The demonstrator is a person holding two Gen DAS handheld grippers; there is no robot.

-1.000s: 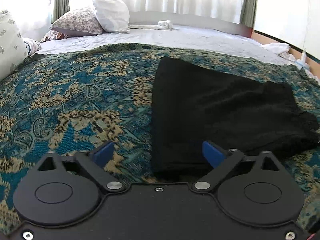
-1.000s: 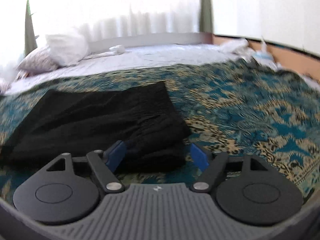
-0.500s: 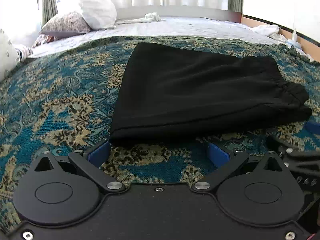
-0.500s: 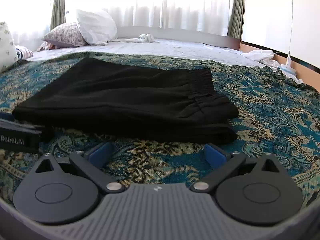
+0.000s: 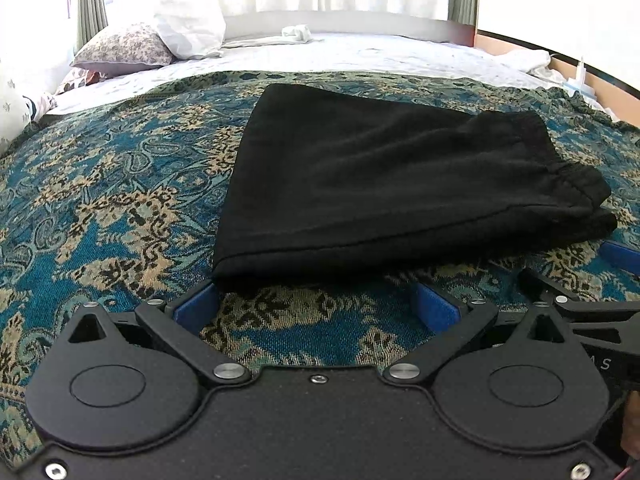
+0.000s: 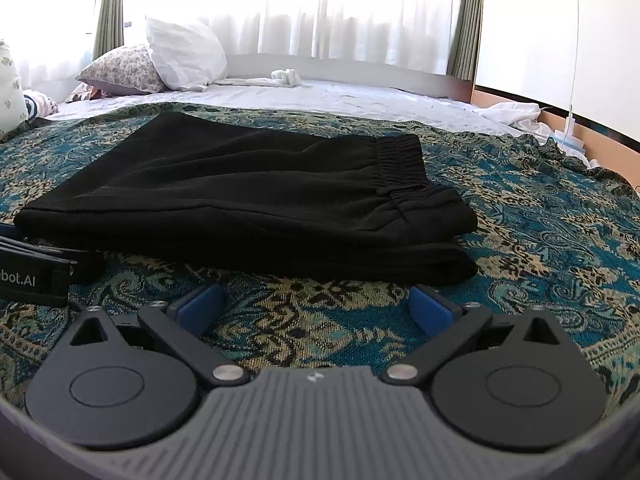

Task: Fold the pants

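Black pants lie folded flat on a teal patterned bedspread, elastic waistband to the right. They also show in the right wrist view. My left gripper is open and empty just short of the pants' near left edge. My right gripper is open and empty just short of the near right edge. The right gripper's fingers show at the right edge of the left wrist view, and the left gripper's side at the left of the right wrist view.
Pillows lie at the head of the bed on a white sheet, with a small white cloth near the headboard. White fabric is bunched at the bed's right edge by a wooden ledge. Curtains hang behind.
Both grippers have pulled back from the pants' near edge. One second ago their open fingers straddled the folded edge; now they sit on the bedspread in front of it. The pants lie still.
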